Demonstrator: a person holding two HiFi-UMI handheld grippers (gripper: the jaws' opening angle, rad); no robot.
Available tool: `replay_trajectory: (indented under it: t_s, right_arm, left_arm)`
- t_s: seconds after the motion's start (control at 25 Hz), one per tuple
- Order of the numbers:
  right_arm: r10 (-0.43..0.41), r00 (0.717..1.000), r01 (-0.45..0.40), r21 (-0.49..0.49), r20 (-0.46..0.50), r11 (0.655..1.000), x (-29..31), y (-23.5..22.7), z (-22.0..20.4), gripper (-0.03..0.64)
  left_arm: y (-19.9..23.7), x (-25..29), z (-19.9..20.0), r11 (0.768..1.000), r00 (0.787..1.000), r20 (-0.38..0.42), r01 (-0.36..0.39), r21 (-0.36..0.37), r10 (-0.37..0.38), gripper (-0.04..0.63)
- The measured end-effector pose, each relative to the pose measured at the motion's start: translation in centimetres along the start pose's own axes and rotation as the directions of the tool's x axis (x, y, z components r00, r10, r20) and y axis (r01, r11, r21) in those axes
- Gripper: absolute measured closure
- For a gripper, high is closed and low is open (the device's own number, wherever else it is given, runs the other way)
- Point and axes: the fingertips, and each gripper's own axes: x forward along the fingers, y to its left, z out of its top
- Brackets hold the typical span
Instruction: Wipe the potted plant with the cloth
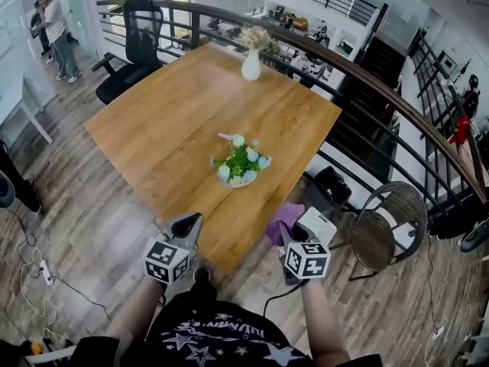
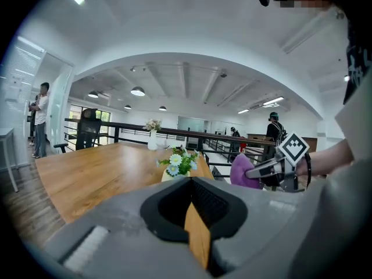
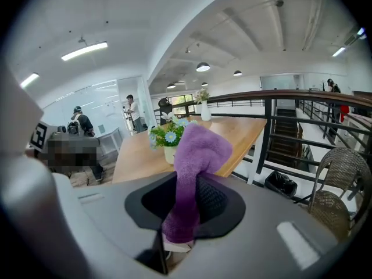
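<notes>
While our right claw (image 1: 289,234) pinches the cloth (image 1: 284,217) and our left claw (image 1: 188,225) is pressed together empty, the plant (image 1: 241,164) stands mid-tabletop (image 1: 168,117), ahead between both, so we judge the cloth must travel forward and slightly leftward.

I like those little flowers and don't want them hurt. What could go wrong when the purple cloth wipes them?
The potted plant stands free on the table, so a hard push from the cloth might tip or slide it. The cloth is pinched in the right gripper as a loose bunch, so it could snag on the plant. The left gripper is shut and empty, so nothing steadies the plant.
</notes>
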Motion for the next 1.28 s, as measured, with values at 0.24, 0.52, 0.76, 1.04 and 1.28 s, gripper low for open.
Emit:
replay_trajectory:
  t_s: [0.24,0.52,0.76,1.04,1.28]
  right_arm:
    - [-0.067,0.997,0.068,0.022,-0.029,0.997,2.7,0.7,1.4,0.531]
    - [-0.156,0.986,0.159,0.045,-0.058,0.986,5.3,0.2,1.9,0.531]
    - [-0.203,0.976,0.207,0.054,-0.081,0.977,6.3,0.3,1.7,0.531]
    - [-0.208,0.974,0.211,0.032,-0.086,0.977,7.6,-2.1,2.2,0.531]
    - [-0.106,0.992,0.108,0.019,-0.065,0.994,10.8,-5.0,4.0,0.531]
  left_arm:
    - [3.3,2.9,0.7,0.996,0.996,-0.024,0.086,-0.006,-0.087,0.594]
    - [4.4,6.8,-0.9,0.963,0.96,-0.099,0.268,0.04,-0.263,0.389]
    - [5.2,9.7,-2.1,0.921,0.946,-0.147,0.317,0.227,-0.29,0.126]
    - [4.6,13.3,-3.3,0.913,0.93,-0.203,0.347,0.213,-0.307,0.068]
    - [4.1,16.9,-5.5,0.916,0.91,-0.306,0.348,0.2,-0.279,0.064]
